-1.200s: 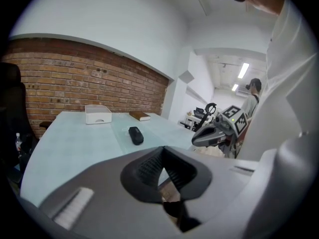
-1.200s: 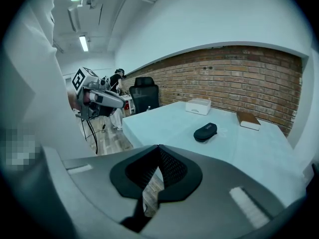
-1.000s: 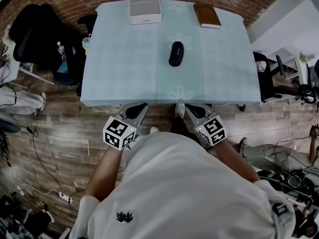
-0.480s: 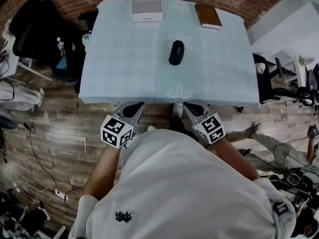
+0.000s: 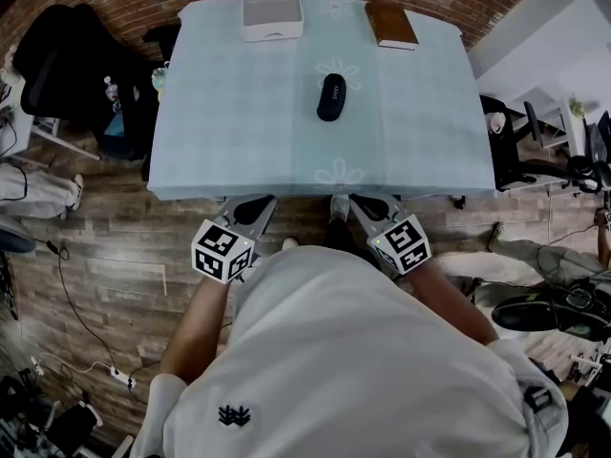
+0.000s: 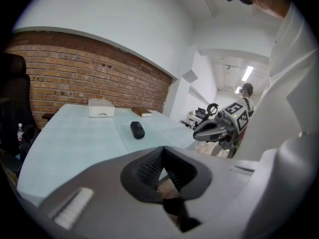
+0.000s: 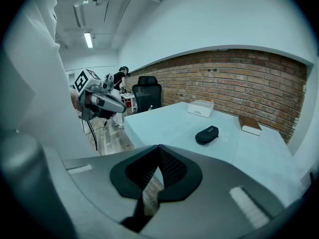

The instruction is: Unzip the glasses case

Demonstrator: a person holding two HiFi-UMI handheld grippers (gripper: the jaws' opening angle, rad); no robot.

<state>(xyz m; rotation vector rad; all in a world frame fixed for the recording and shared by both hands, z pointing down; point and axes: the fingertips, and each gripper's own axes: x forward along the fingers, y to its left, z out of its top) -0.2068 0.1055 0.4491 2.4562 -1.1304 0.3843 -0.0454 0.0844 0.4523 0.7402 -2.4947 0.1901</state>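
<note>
Two pairs of tongs are held low before the person, just short of the near edge of the surface (image 5: 229,113) and above the wooden floor (image 5: 105,246). The left tongs (image 5: 262,202) are seen with their tips brought together and nothing caught between them. The right tongs (image 5: 365,203) are likewise pressed together and empty. The black glasses case (image 5: 331,96) is laid near the middle of the pale blue surface, closed, lengthwise away from the person and well apart from both tongs. At the far edge a white box (image 5: 272,12) is set to the left and a brown book (image 5: 391,25) to the right.
</note>
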